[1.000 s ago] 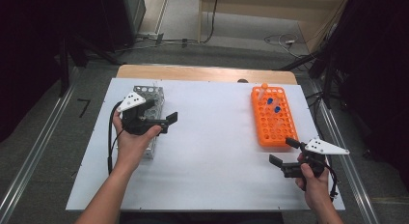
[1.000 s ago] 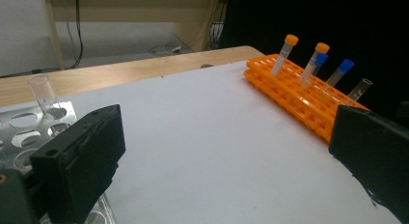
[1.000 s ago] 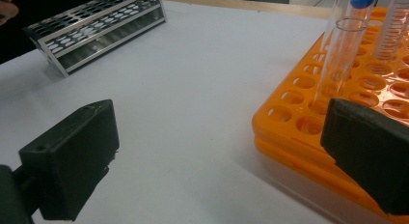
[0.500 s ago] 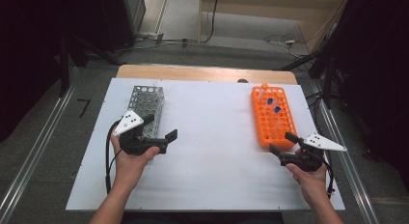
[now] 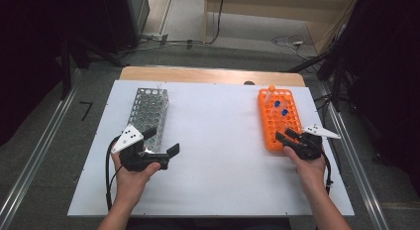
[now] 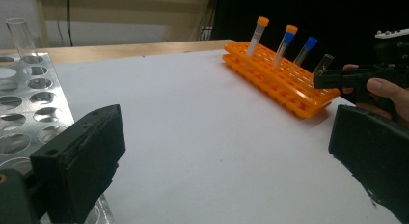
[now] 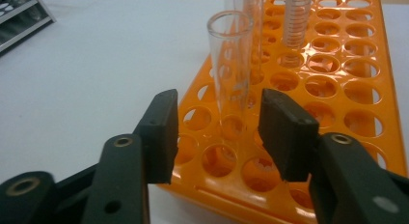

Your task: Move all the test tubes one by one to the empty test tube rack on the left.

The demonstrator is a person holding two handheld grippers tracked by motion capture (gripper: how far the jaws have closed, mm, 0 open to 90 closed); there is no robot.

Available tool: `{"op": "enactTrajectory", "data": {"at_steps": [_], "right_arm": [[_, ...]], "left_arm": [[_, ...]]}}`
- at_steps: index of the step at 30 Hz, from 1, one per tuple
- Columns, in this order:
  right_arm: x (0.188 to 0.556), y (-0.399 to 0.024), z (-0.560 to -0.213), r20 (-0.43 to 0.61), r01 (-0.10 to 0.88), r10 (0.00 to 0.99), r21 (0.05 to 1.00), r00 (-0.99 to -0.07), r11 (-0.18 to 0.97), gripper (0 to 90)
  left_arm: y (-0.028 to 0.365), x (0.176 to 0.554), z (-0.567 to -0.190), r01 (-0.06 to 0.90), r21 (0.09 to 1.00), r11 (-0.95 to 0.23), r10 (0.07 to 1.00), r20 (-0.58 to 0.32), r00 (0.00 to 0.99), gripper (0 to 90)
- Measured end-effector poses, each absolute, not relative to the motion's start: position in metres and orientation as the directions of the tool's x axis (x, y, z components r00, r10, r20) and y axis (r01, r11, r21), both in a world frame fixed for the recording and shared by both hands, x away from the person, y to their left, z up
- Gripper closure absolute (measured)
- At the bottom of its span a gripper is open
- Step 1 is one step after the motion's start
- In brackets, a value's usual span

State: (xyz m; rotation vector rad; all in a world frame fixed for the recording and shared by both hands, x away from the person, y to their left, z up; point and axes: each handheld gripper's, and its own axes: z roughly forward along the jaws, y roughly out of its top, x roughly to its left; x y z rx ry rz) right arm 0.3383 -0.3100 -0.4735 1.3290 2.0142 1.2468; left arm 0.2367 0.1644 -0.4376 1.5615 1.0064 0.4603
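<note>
An orange tube rack (image 5: 280, 118) lies at the table's right, holding capped tubes (image 6: 284, 40) and one clear uncapped tube (image 7: 234, 64) near its front end. My right gripper (image 5: 285, 135) is at that front end and open. In the right gripper view its jaws (image 7: 217, 132) stand either side of the clear tube without touching it. A metal rack (image 5: 148, 111) lies at the left with a clear tube (image 6: 21, 38) at its far end. My left gripper (image 5: 162, 141) hovers beside the metal rack's near end, jaws wide open and empty (image 6: 224, 151).
The white table top (image 5: 218, 141) stretches between the two racks. A wooden strip (image 5: 208, 74) runs along the far edge. Cables trail from both grippers toward the person's side.
The left gripper has pulled back from over the metal rack toward the person. The right gripper has moved forward to the orange rack's front end, around the clear tube.
</note>
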Motion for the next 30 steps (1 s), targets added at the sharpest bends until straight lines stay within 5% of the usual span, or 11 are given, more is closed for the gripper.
{"op": "enactTrajectory", "data": {"at_steps": [15,30], "right_arm": [[0.343,-0.306,-0.489,0.053,0.422,0.884,0.891,-0.464,0.169,72.9],[0.331,-0.312,-0.470,0.039,0.343,0.884,0.929,-0.467,0.141,74.2]], "left_arm": [[0.158,0.239,-0.443,0.362,0.932,0.028,0.798,-0.239,0.553,0.0],[0.154,0.239,-0.446,0.363,0.932,0.011,0.790,-0.231,0.568,0.0]]}}
